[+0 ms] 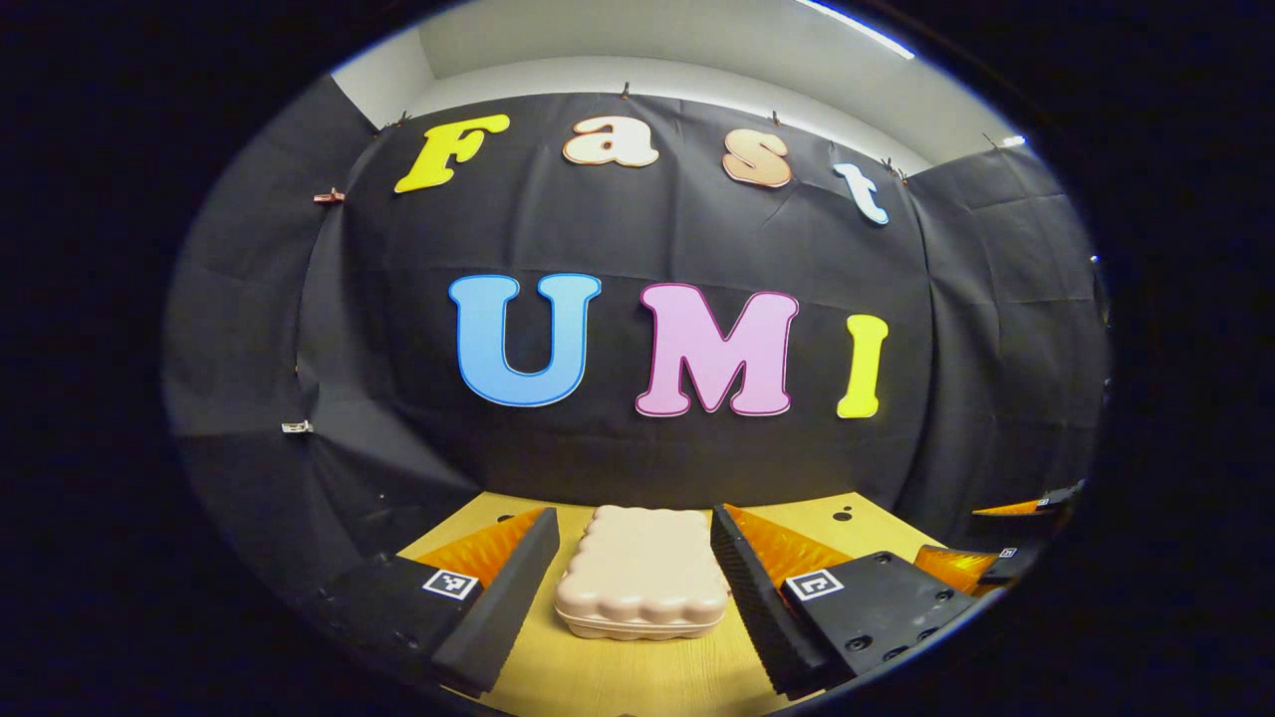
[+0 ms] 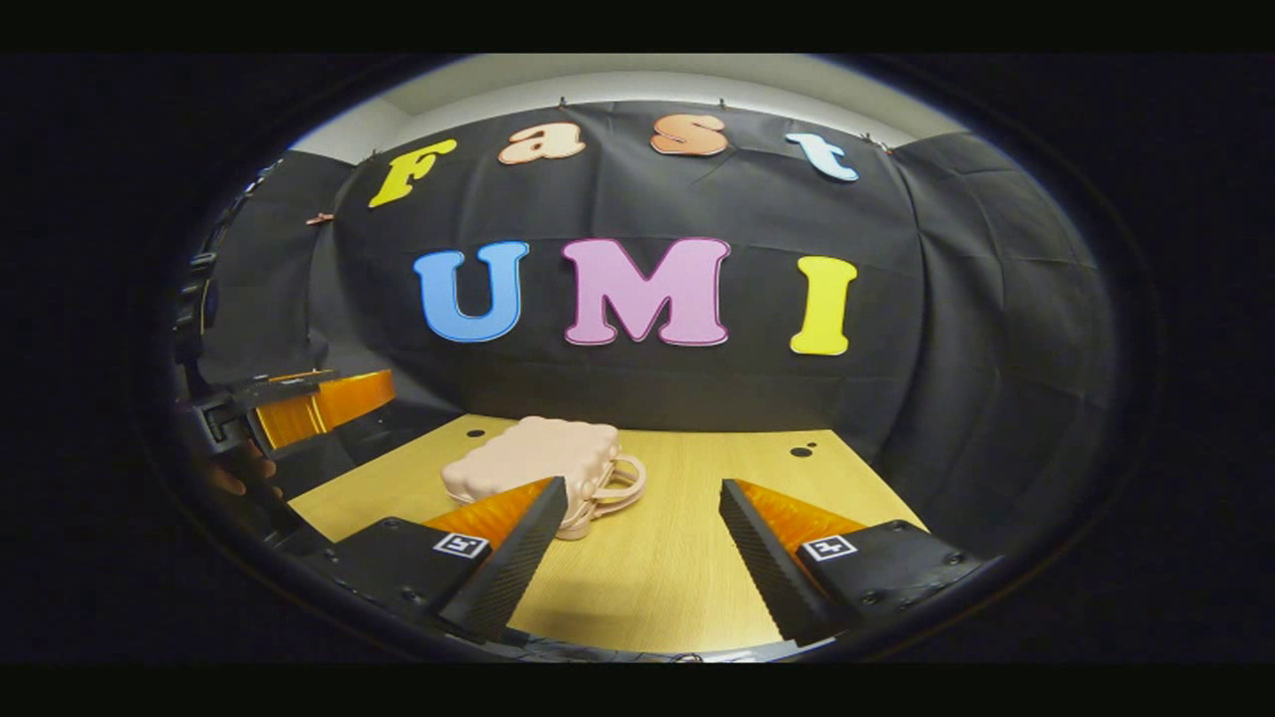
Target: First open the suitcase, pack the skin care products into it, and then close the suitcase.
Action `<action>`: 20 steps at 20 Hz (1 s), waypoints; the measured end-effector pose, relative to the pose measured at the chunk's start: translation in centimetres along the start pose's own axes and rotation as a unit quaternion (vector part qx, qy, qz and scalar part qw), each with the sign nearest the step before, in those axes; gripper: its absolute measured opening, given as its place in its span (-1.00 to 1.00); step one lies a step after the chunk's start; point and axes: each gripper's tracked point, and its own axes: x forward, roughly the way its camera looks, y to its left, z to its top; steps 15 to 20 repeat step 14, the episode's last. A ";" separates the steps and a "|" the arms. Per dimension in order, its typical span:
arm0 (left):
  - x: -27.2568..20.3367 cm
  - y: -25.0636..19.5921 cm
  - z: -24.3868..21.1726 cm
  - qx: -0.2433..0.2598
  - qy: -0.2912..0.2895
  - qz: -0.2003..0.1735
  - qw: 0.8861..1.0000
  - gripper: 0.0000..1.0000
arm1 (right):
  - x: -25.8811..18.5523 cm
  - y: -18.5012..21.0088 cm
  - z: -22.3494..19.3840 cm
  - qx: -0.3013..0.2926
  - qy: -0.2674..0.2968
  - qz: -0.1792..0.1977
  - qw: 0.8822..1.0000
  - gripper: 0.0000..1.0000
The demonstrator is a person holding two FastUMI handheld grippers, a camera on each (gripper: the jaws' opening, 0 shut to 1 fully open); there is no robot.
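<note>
A closed pinkish-beige suitcase [image 1: 642, 583] with a wavy edge lies flat on the wooden table [image 1: 618, 677]. In the left gripper view it sits in line with the gap of my open left gripper [image 1: 633, 515], and neither finger touches it. In the right gripper view the suitcase [image 2: 533, 458] lies ahead and to the left, its looped handles [image 2: 616, 488] pointing right. My right gripper [image 2: 642, 486] stands open over bare table [image 2: 677, 568], its left finger overlapping the case's near corner in the image. The left gripper [image 2: 314, 398] appears at the far left, held by a hand [image 2: 234, 480].
The black cloth wall closes the table's back and sides just behind the suitcase. Small dark holes [image 2: 802, 451] mark the tabletop near the back. The right gripper [image 1: 1001, 563] shows at the far right of the left gripper view.
</note>
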 end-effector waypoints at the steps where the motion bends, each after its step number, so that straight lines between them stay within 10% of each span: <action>1: 0.0 -0.1 -0.1 0.002 0.002 -0.002 1.000 0.92 | 0.0 -0.2 0.0 0.002 0.000 -0.003 1.000 0.95; 20: -1.0 -1.5 -1.9 0.010 0.022 -0.023 0.999 0.92 | -0.6 -1.1 -0.9 0.004 0.012 -0.014 1.000 0.95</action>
